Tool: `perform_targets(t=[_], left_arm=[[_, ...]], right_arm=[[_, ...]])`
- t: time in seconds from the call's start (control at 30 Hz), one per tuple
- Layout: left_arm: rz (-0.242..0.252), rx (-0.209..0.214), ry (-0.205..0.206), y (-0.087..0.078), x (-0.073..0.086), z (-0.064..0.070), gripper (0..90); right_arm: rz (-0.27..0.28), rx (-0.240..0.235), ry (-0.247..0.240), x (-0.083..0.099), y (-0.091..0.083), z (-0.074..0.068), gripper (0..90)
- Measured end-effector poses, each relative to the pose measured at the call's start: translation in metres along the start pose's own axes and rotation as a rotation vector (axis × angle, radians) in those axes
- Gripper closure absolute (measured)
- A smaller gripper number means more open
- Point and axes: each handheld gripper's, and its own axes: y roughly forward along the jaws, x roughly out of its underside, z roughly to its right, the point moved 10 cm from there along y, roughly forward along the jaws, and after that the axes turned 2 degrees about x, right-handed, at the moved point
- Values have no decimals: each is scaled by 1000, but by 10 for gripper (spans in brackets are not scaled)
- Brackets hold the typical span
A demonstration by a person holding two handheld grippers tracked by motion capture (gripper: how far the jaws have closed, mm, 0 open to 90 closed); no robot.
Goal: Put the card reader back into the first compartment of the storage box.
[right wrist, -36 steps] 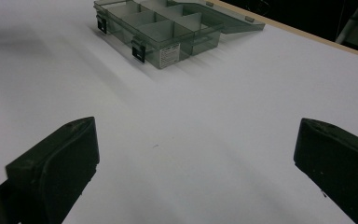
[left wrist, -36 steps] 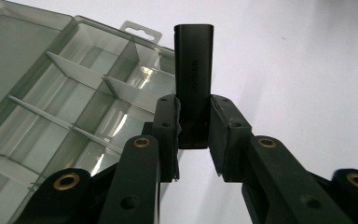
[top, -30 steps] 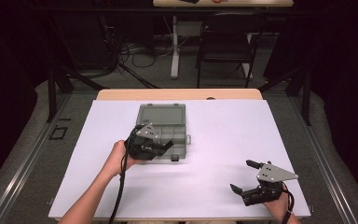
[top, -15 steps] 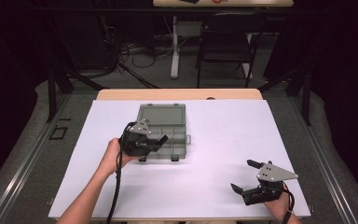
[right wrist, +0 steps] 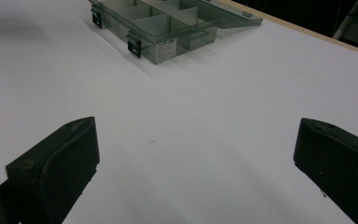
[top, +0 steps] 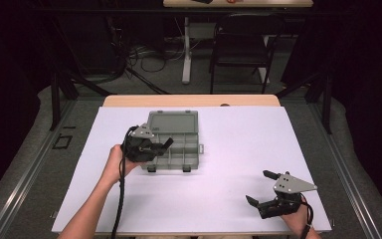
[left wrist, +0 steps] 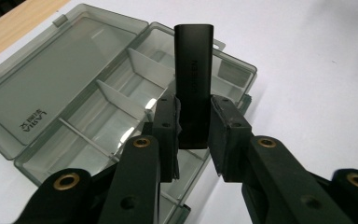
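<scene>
White table (top: pixel 219 149) has loads of bare room, only an open grey compartment box (top: pixel 179 130) sits toward the far side. Left hand (top: pixel 113 160) reaches in over its near-left corner, left gripper (left wrist: pixel 192 122) clamped on a small black stick (left wrist: pixel 194 74) above the compartments. Right gripper (top: pixel 261 188) rests near the front-right edge, jaws wide apart, well away from the box

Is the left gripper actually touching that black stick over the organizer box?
Touching. In the left gripper view the left gripper has both pads pressed against the sides of the black stick, holding it above the open organizer box.
</scene>
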Motion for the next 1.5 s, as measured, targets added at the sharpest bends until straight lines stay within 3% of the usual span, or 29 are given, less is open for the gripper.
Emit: perform_targets(t=[1.13,1.5], left_arm=[[68,-80,-96,-7,9,-31,736],[98,-136,-140,-10,15,-46,736]], right_arm=[[-8,6,-4,0,-1,0,0],[-13,8,-6,0,1,-1,0]])
